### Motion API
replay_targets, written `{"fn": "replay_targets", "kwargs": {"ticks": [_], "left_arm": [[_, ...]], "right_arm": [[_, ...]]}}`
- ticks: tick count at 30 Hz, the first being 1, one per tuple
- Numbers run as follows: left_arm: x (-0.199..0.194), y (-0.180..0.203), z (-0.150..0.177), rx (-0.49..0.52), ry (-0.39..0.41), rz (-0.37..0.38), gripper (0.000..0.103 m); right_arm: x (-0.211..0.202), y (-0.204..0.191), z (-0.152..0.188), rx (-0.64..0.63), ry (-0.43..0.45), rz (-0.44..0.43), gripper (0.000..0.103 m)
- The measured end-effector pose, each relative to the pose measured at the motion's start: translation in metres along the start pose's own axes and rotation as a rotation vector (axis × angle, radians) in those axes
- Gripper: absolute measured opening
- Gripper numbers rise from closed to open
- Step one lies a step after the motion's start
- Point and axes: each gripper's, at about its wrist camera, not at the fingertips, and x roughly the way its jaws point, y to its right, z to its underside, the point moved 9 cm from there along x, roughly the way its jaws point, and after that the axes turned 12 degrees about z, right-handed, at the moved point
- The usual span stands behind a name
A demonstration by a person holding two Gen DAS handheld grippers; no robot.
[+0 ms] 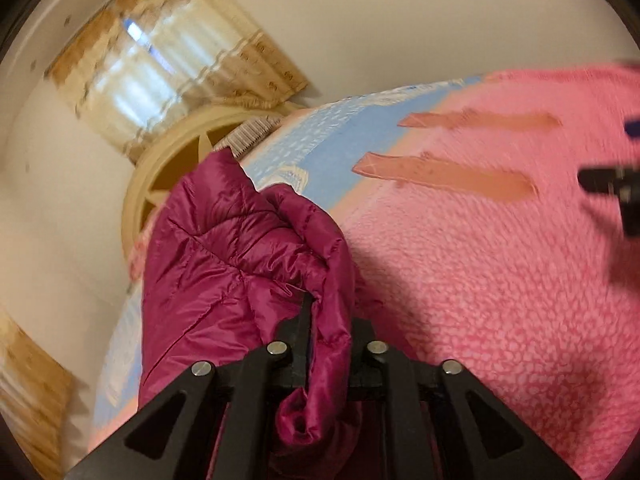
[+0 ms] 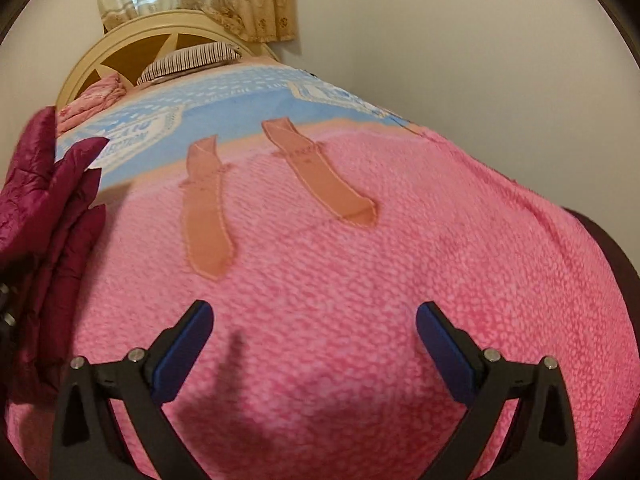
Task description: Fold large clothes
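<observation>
A bedroom: a pink blanket point(image 1: 500, 280) covers the bed, curtained window behind. In the left wrist view, the left gripper point(image 1: 330, 320) pinches a gathered edge of the magenta puffer jacket point(image 1: 224, 248), lifted, likely for folding. In the right wrist view, the right gripper point(image 2: 314, 320) hangs wide and empty above the blanket; the jacket sits at far left.
</observation>
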Motion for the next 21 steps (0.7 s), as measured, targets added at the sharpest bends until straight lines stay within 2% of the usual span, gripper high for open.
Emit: {"fn": "replay_targets", "kwargs": {"ticks": [1, 4, 6, 7, 9, 12, 14, 17, 21], "left_arm": [[-0.004, 0.001, -0.001, 0.007, 0.007, -0.002, 0.018], [-0.028, -0.005, -0.010, 0.001, 0.055, -0.001, 0.047], [-0.057, -0.017, -0.022, 0.001, 0.118, -0.043, 0.088], [-0.069, -0.022, -0.027, -0.012, 0.149, -0.048, 0.095], [-0.096, -0.042, -0.033, -0.062, 0.196, -0.042, 0.099], [-0.109, -0.081, -0.023, -0.177, 0.181, -0.035, 0.100], [-0.101, -0.135, 0.003, -0.317, 0.116, -0.081, 0.100], [-0.077, -0.208, 0.049, -0.475, -0.028, -0.217, 0.100], [-0.051, -0.276, 0.100, -0.665, -0.159, -0.331, 0.100]], "right_arm": [[0.001, 0.003, 0.002, 0.004, -0.003, 0.000, 0.103], [0.004, 0.007, 0.004, 0.012, -0.007, -0.009, 0.103], [0.004, 0.007, 0.002, 0.014, -0.006, -0.012, 0.103], [0.002, 0.007, 0.000, 0.014, -0.003, -0.011, 0.103], [-0.001, 0.005, -0.006, 0.007, 0.008, -0.006, 0.101], [-0.009, -0.005, -0.025, 0.005, 0.023, -0.017, 0.088], [-0.025, -0.016, -0.042, 0.003, 0.046, -0.045, 0.087], [-0.065, -0.051, -0.078, -0.036, 0.126, -0.095, 0.083], [-0.111, -0.128, -0.123, -0.083, 0.190, -0.205, 0.083]]}}
